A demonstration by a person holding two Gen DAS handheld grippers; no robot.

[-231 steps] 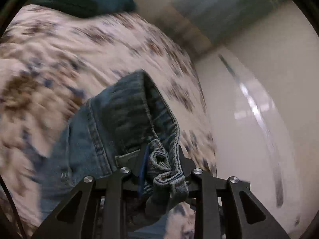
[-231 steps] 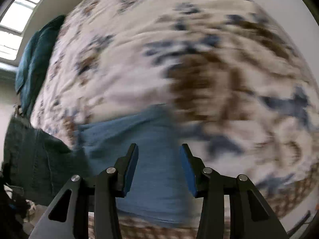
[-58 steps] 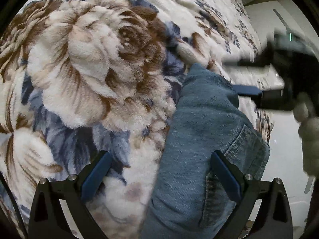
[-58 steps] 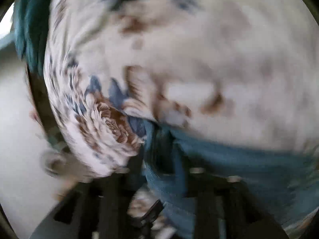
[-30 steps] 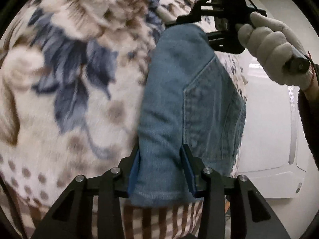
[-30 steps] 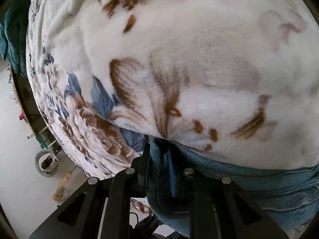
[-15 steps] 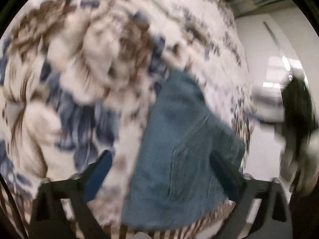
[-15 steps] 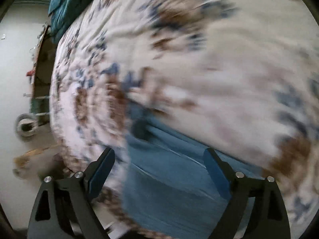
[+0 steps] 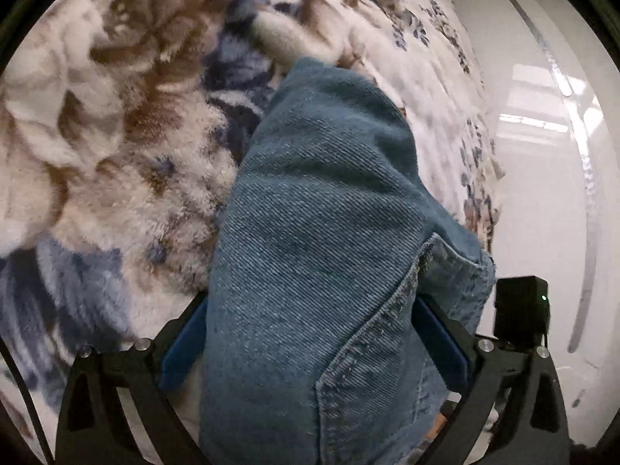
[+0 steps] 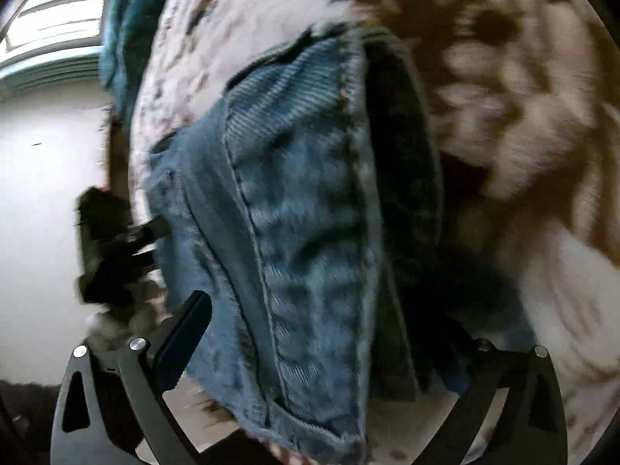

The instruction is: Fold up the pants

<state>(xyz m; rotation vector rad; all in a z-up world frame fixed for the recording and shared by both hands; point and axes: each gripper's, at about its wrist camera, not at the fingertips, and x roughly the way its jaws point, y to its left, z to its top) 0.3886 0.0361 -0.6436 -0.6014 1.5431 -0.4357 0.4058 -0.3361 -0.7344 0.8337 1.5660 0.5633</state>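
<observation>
The left gripper points low along the bed, its two black arms splayed wide at the bottom of the left wrist view; its jaws stand far apart, with the blue pads out on either side of the cloth, and whether either pad presses the denim cannot be told. Between them lies the folded pants, a thick bundle of blue denim with a stitched back pocket facing up near the right-hand finger; the bundle rests on the floral blanket, a plush cover with brown and blue flowers on cream, near its edge beside a glossy white wall. A small black box with a green light shows just beyond the right-hand finger.

The right gripper comes at the same bundle from the other end, its view blurred; its jaws are likewise wide apart, the left-hand finger clear of the cloth edge and the right-hand finger in shadow beside the fold, so no clamping shows. The pants fill the middle of this view, with a seam running down the folded layers and a dark gap where the layers part; the blanket lies under and to the right of them. Beyond the denim's left edge the left gripper shows as a dark blurred shape; a teal cloth lies at the far end of the bed under a bright window.
</observation>
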